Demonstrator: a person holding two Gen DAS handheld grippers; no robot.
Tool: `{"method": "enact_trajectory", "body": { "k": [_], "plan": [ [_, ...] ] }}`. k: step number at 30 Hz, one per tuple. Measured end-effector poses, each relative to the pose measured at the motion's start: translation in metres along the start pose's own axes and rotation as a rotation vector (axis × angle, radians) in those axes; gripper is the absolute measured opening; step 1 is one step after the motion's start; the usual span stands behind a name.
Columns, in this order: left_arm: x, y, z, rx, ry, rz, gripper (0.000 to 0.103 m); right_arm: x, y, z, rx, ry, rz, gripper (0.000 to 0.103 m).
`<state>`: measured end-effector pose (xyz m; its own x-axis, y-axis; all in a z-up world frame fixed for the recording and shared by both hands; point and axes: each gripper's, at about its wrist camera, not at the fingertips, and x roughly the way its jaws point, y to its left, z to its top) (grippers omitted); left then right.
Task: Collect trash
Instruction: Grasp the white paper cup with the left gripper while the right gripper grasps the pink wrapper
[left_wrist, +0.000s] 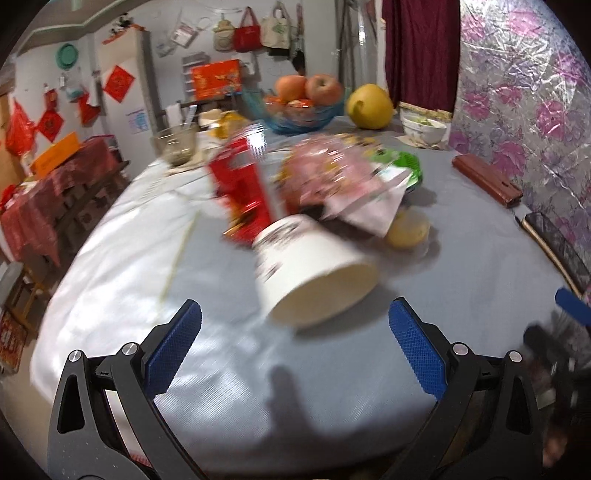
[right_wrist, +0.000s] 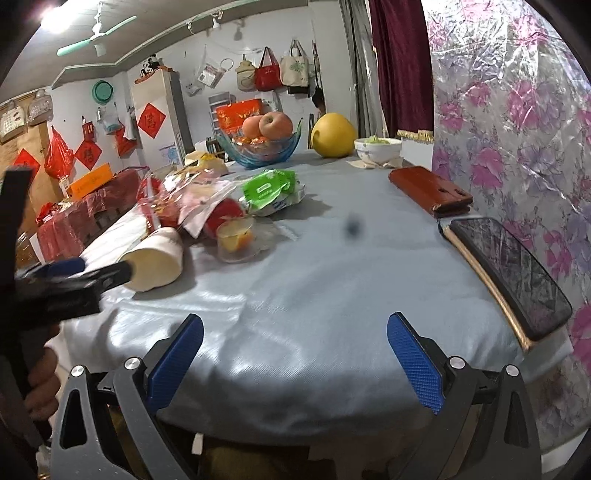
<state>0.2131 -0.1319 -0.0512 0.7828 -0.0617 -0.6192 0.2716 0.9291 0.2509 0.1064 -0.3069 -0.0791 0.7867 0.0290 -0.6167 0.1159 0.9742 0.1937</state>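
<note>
Paper cup (left_wrist: 310, 273) lies tipped, white, against crumpled wrappers (left_wrist: 332, 177).

Tipped cup (left_wrist: 314, 273) blocks trash pile (left_wrist: 325, 181); tablecloth (right_wrist: 314, 295) nearside free.

Floral wall covering (right_wrist: 517, 147) — maroon curtain (right_wrist: 402, 66)

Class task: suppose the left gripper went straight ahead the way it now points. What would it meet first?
Most likely the tipped paper cup, lying on its side just ahead of the open left gripper. Motion blur makes depth uncertain.
</note>
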Motion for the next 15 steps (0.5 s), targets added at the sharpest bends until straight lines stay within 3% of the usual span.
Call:
{"method": "enact_trajectory", "body": {
  "k": [8,15],
  "plan": [
    [0.059,-0.017,0.025,-0.042,0.114,-0.031,0.097,0.027,0.007,0.005,-0.052,0.034,0.039,0.098],
    [0.068,0.027,0.01,-0.057,0.134,0.087,0.097,0.048,0.02,0.009,-0.08,0.064,0.09,0.098]
  ]
}}
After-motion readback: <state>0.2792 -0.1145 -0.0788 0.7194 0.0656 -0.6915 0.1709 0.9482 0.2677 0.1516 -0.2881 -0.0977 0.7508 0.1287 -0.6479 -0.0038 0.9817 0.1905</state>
